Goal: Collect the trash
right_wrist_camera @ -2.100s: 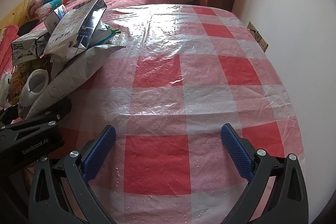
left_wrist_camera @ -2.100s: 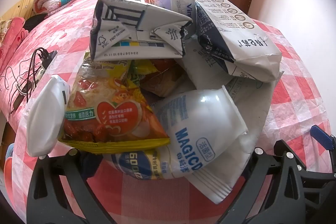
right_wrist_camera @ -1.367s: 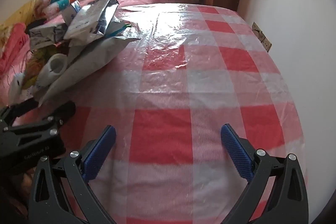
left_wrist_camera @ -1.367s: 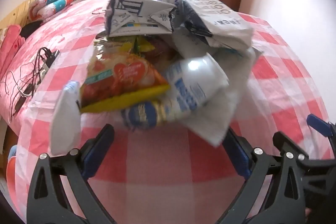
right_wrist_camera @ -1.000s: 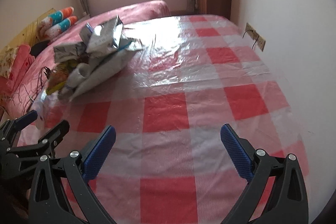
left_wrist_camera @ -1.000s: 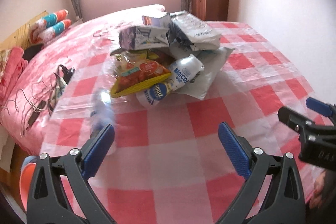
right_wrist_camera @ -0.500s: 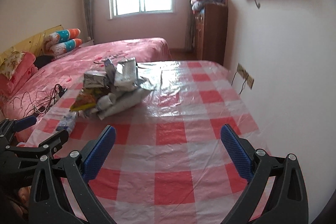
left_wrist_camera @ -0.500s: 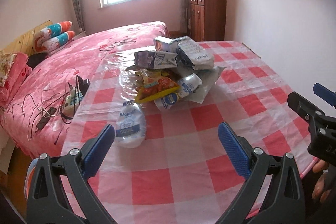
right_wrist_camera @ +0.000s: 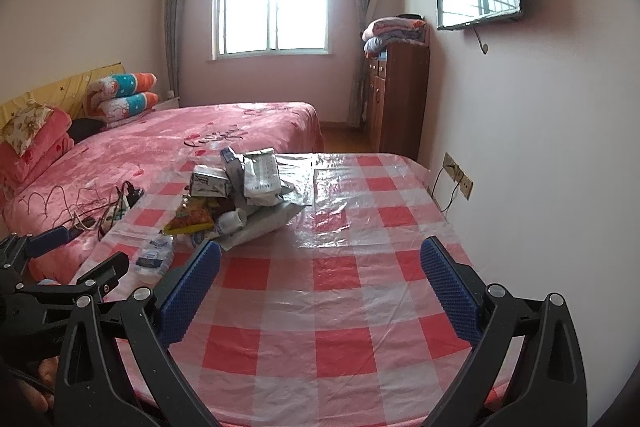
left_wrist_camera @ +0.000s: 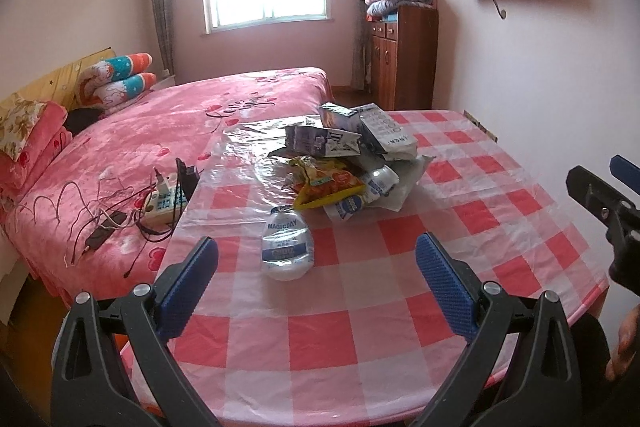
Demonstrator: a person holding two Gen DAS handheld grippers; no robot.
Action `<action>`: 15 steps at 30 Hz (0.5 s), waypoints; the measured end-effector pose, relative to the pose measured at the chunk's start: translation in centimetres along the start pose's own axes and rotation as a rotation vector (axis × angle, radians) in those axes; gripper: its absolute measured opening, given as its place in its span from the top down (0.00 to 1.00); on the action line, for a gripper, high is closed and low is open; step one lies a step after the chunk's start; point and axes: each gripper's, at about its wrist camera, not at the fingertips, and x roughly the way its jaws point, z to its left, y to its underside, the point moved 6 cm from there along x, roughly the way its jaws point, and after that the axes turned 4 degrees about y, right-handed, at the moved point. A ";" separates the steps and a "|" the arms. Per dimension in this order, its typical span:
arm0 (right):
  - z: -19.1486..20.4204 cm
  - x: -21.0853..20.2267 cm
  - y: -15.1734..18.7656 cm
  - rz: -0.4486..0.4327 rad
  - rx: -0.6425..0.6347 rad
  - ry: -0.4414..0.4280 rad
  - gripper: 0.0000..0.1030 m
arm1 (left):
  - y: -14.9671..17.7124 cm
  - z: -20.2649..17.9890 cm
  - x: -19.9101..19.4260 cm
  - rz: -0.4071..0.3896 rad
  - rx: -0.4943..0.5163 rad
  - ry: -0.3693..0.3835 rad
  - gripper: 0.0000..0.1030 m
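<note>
Both hand-held grippers [left_wrist_camera: 316, 267] [right_wrist_camera: 320, 275] wide apart, empty.

A heap of trash [left_wrist_camera: 348, 163] sits on the checked table, toward its far left part. On top lies a flattened grey-and-white carton [left_wrist_camera: 320, 141], with a second carton [left_wrist_camera: 340, 115] behind it and a crumpled white bag [left_wrist_camera: 386, 135] with dark print leaning at its right. Below them an orange and yellow snack packet [left_wrist_camera: 326, 185] juts out to the front, beside a squashed white bottle [left_wrist_camera: 378, 181] lying on a wrinkled grey plastic bag [right_wrist_camera: 266, 223]. A crushed clear water bottle [left_wrist_camera: 287, 245] with a blue label lies on its side just in front of the heap, apart from it.
</note>
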 end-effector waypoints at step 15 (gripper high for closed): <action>-0.3 -0.3 0.6 0.039 0.008 0.017 0.04 | 0.8 1.8 0.0 0.016 -0.046 -0.039 0.04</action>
